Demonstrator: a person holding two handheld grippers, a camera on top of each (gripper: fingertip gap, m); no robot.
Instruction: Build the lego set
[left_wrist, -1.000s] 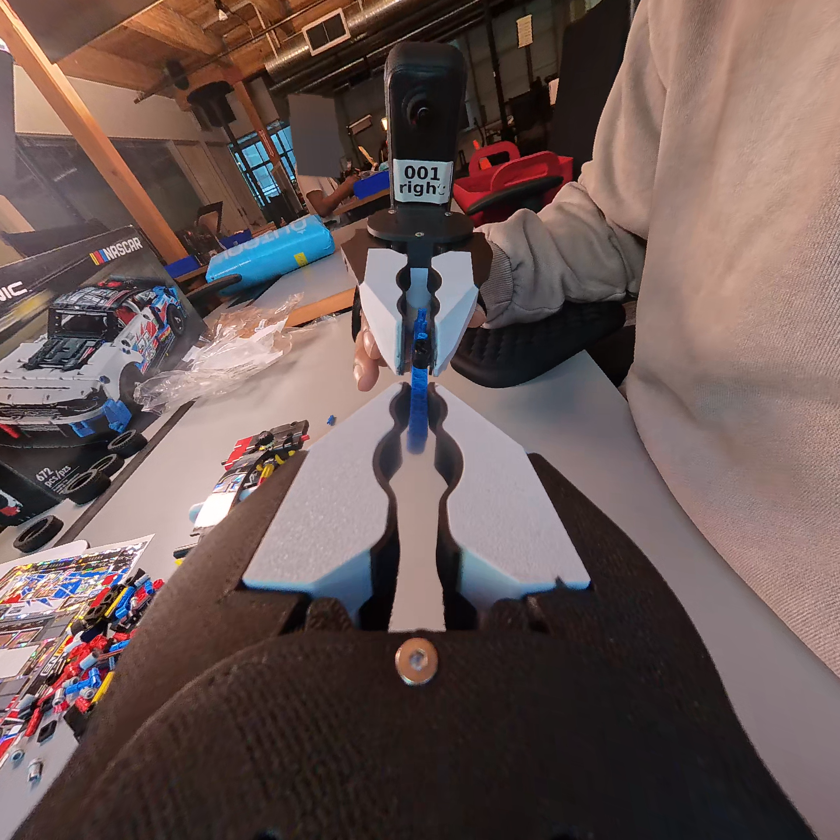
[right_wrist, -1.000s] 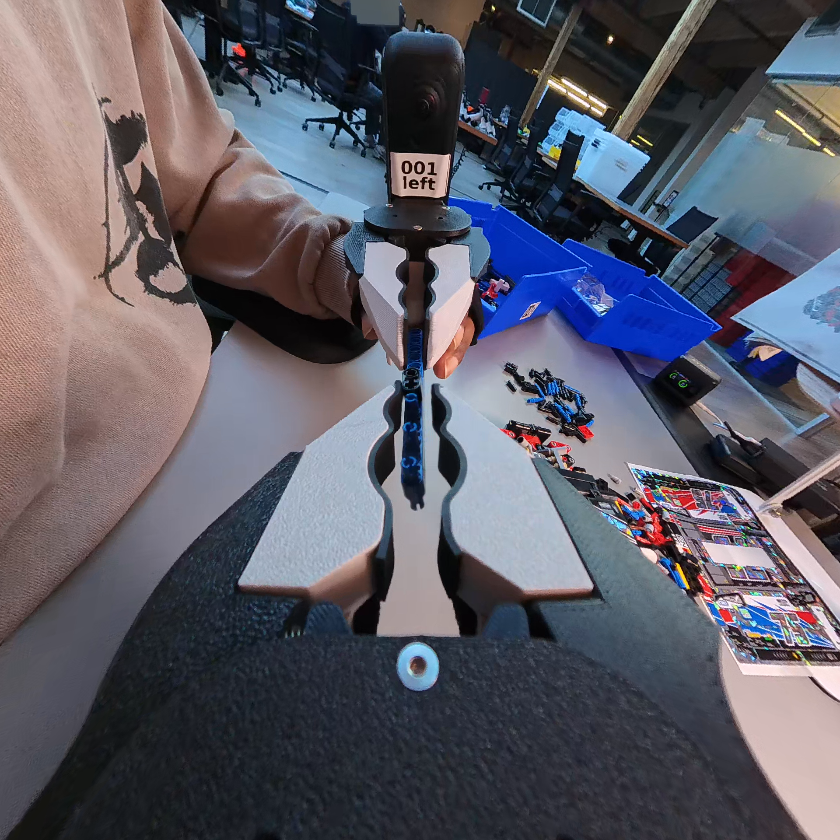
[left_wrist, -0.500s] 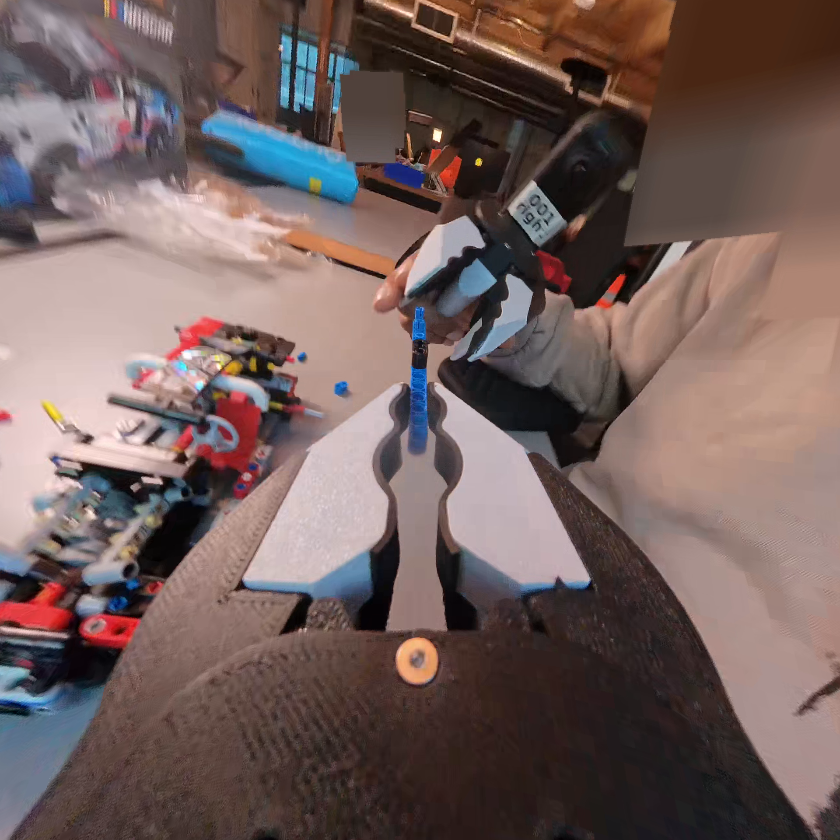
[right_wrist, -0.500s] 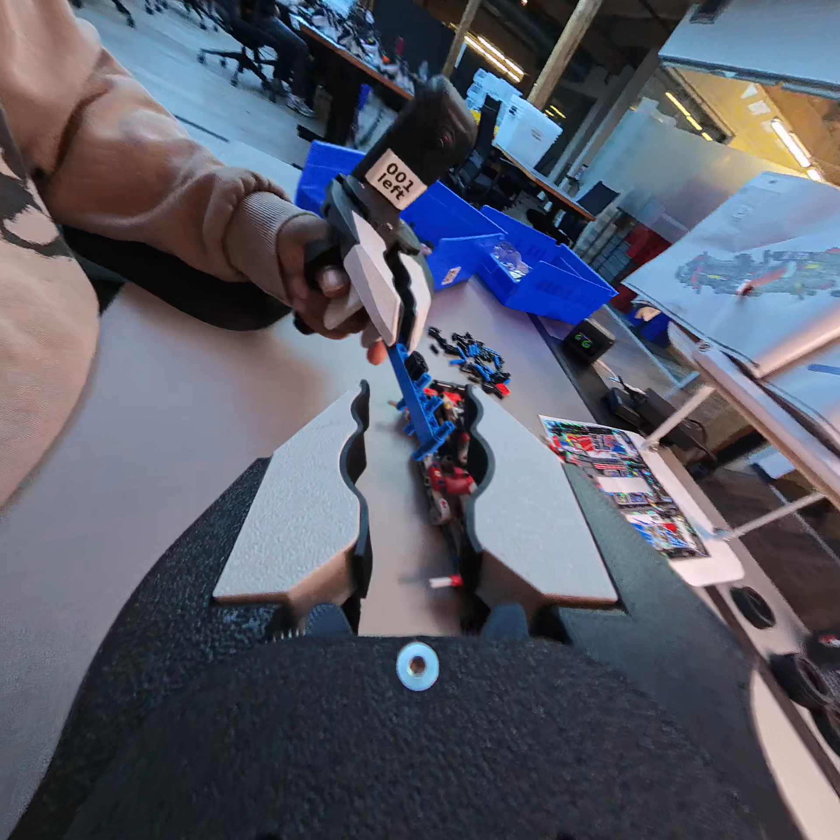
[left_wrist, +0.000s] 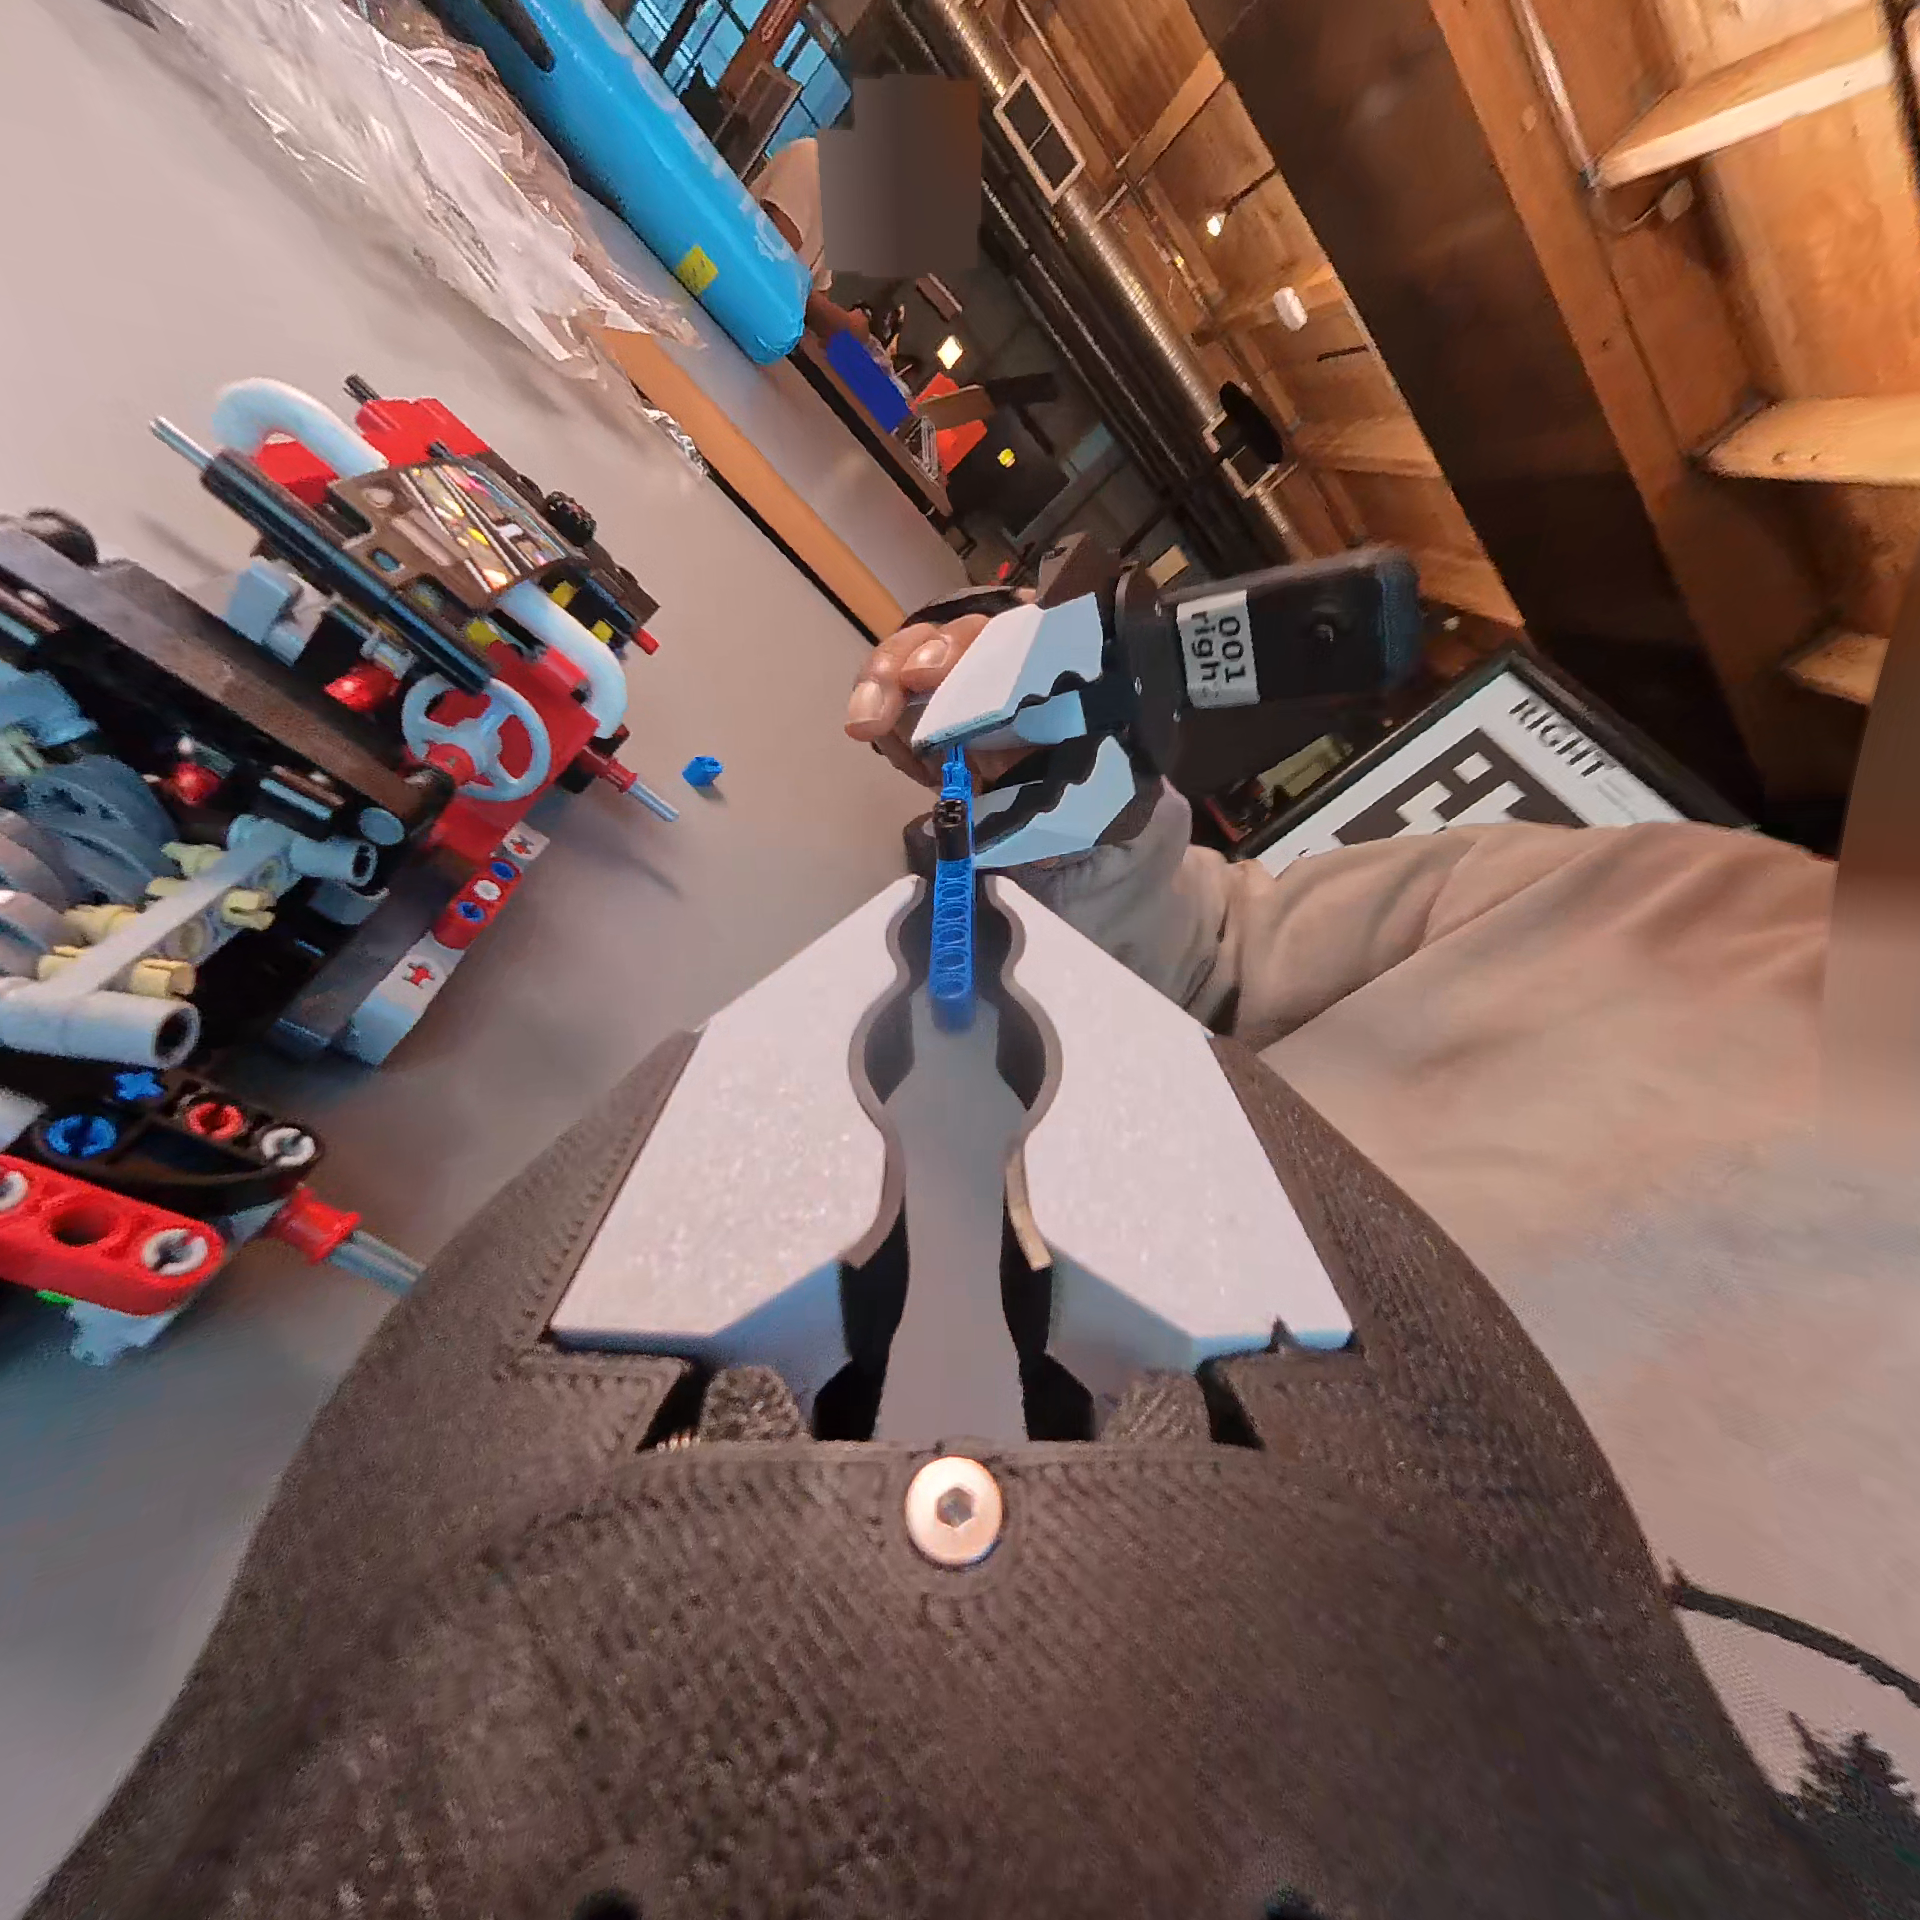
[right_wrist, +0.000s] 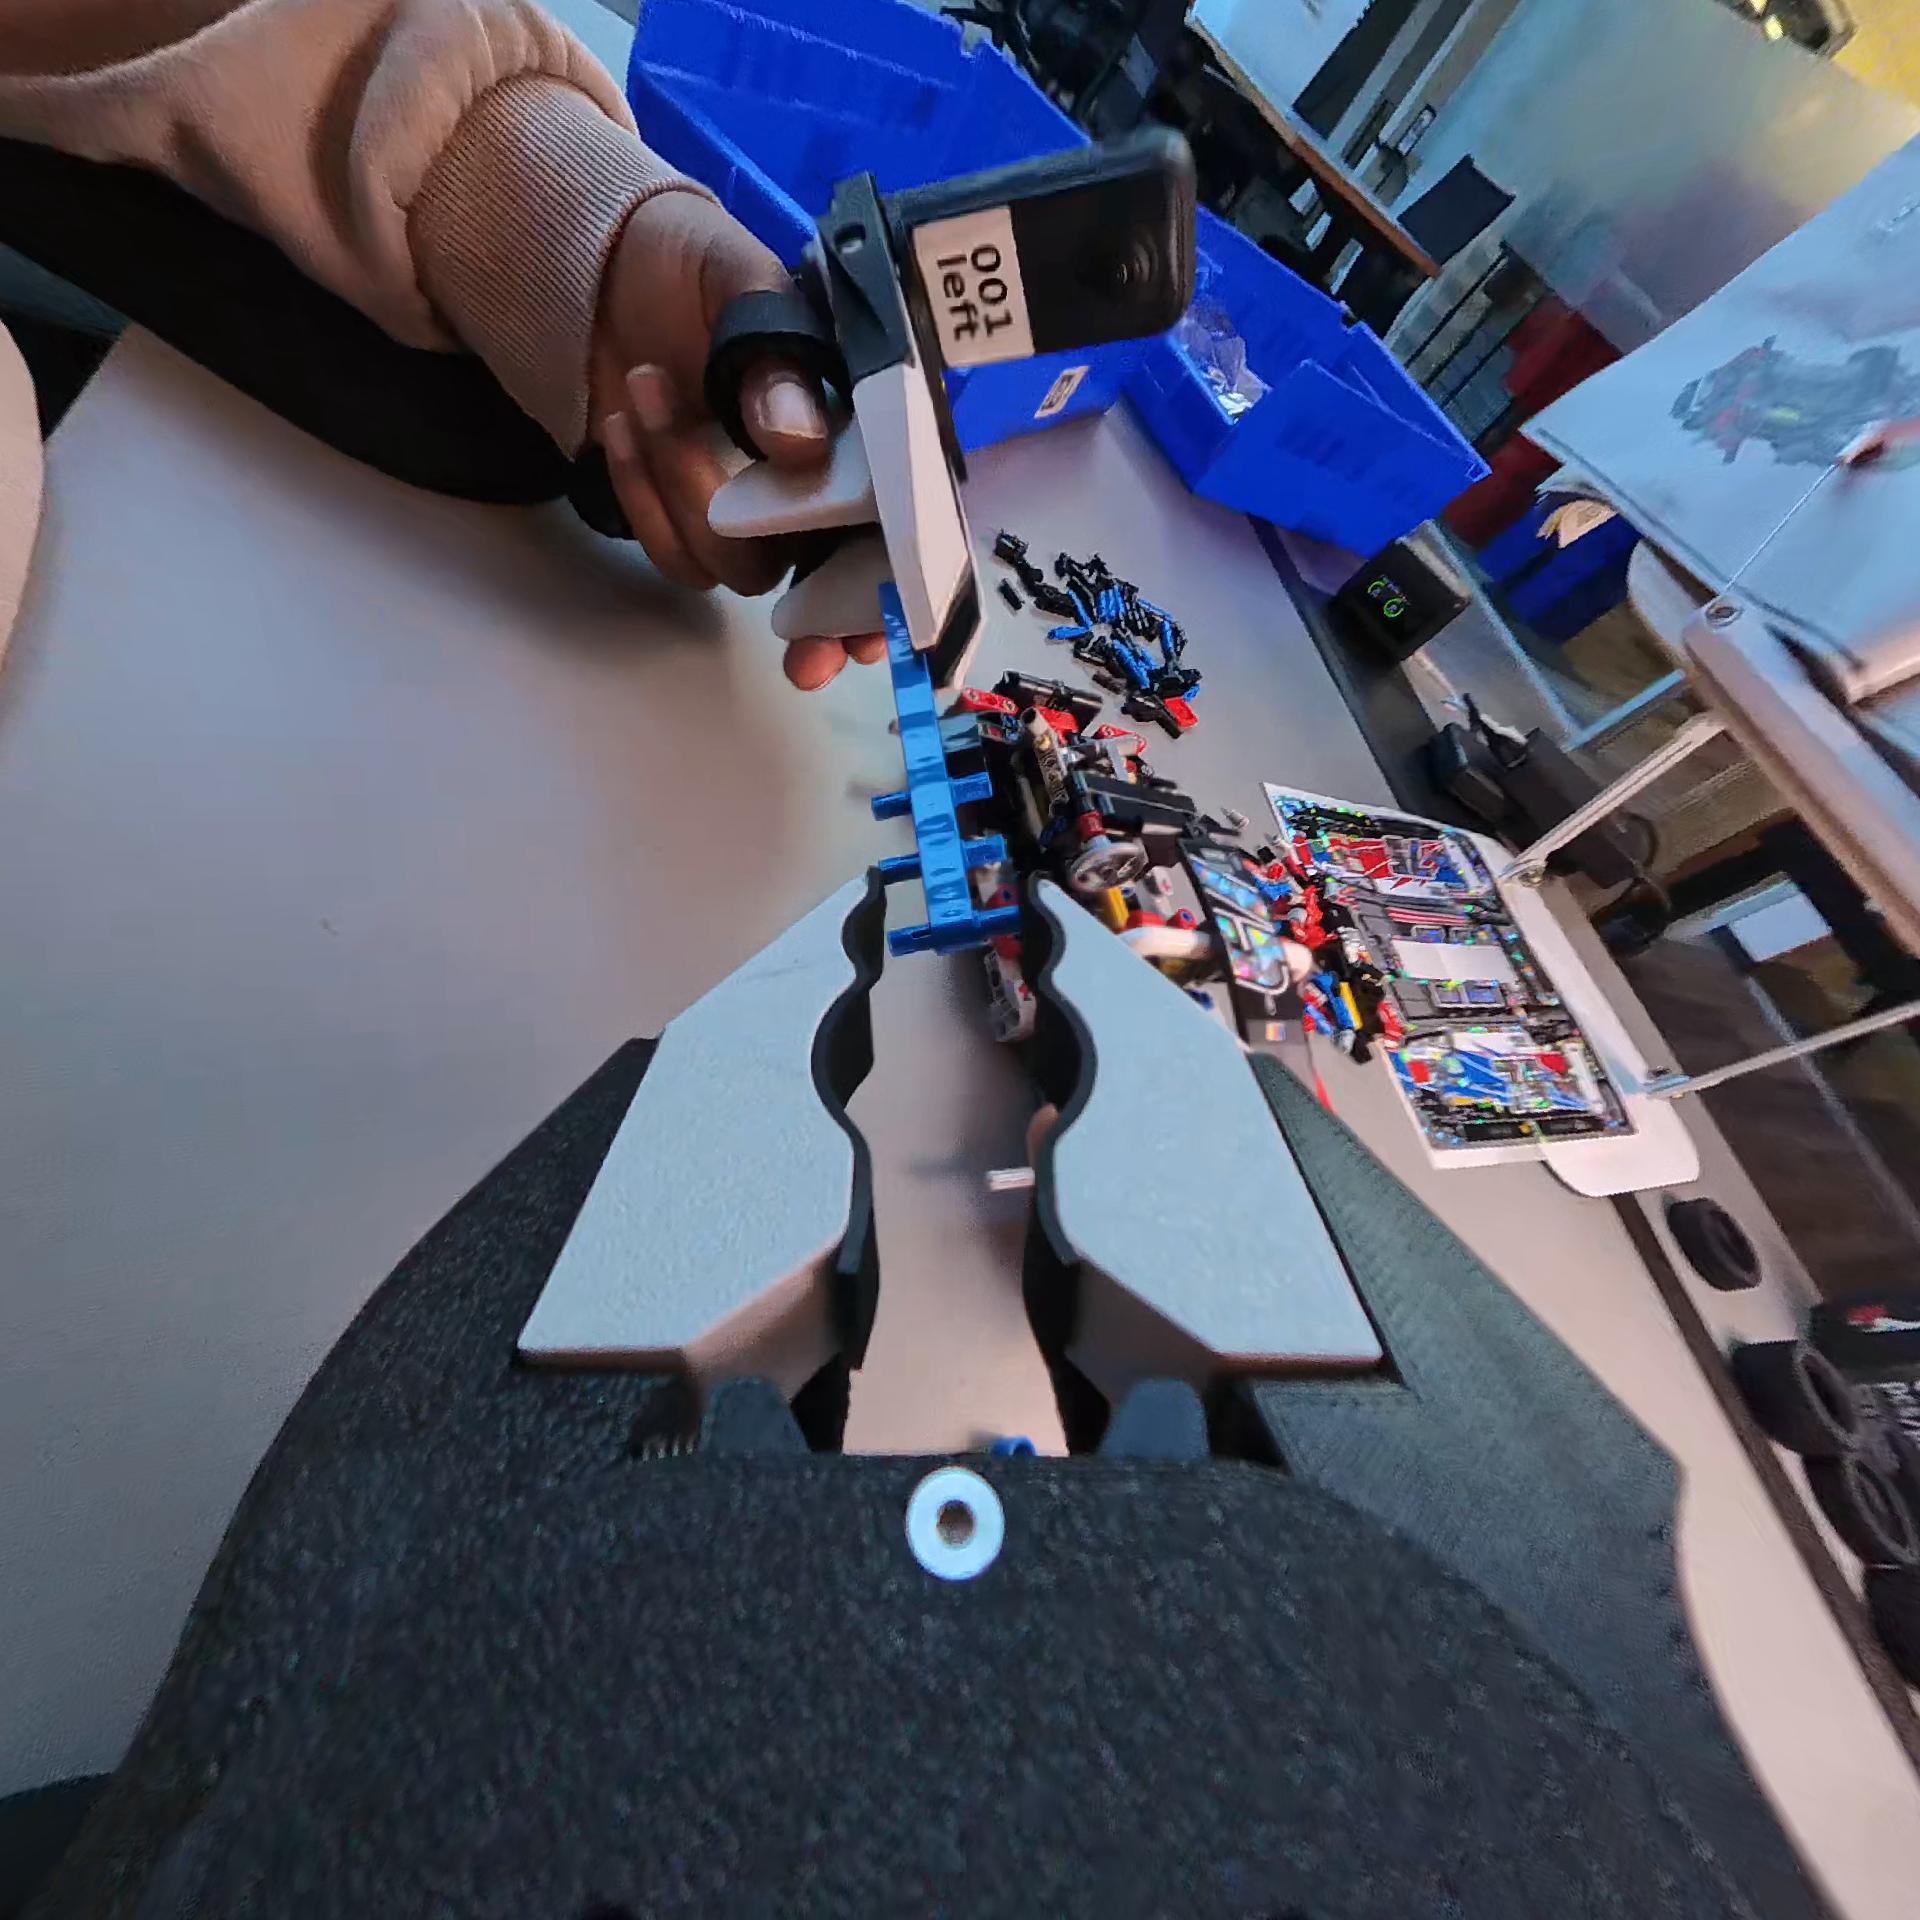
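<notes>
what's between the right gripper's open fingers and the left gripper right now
In the right wrist view, the blue beam spans it: the left gripper grips its far end, its near end reaches the right gripper.

Open-plan workshop (timber beams (left_wrist: 1714, 312), blue parts bins (right_wrist: 1299, 416), office chairs).

White printed labels on both camera housings (left_wrist: 1288, 644) (right_wrist: 1049, 275); sign (left_wrist: 1475, 790) behind.
</notes>
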